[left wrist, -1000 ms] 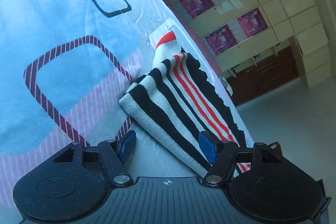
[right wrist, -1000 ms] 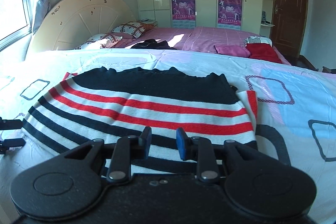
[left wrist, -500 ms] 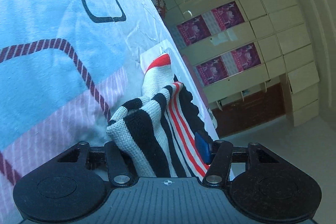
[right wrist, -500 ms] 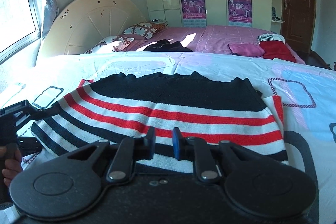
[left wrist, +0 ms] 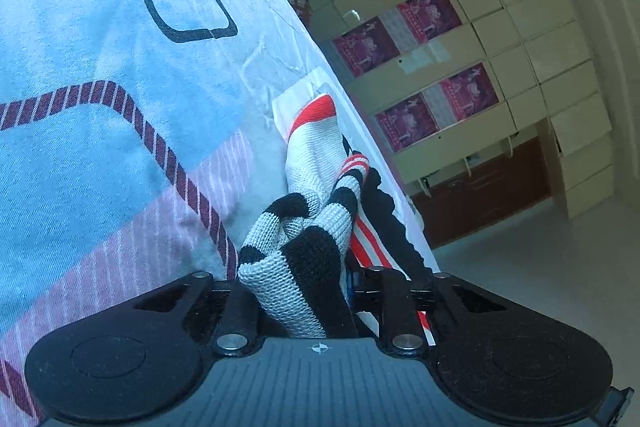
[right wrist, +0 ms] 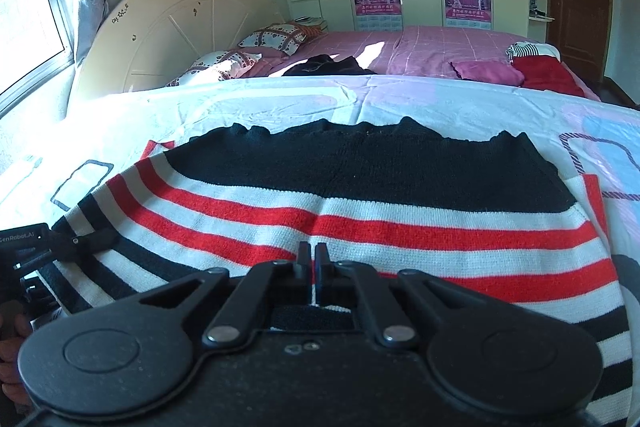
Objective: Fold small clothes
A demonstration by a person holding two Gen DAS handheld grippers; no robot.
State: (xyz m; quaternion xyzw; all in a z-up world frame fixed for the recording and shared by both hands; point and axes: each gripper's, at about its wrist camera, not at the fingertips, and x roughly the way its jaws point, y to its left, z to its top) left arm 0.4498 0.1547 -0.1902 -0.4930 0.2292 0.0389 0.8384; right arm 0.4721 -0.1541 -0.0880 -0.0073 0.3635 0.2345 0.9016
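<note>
Striped knit garment (right wrist: 360,211) spread flat on patterned bedsheet (right wrist: 280,107), black band at far edge, red and white stripes nearer. Left gripper (left wrist: 298,287) at garment's left side edge, jaws closing on a bunched fold of knit, fabric already pinched between them. Right gripper (right wrist: 312,259) at garment's near hem, pinched nearly together; cloth between the pads not confirmed, hem hidden under the body. Judged step: securing both holds before first fold. Advice: finish left closure fully, check right actually has hem, lift both evenly, carry near hem toward black band, keep side edges aligned.
</note>
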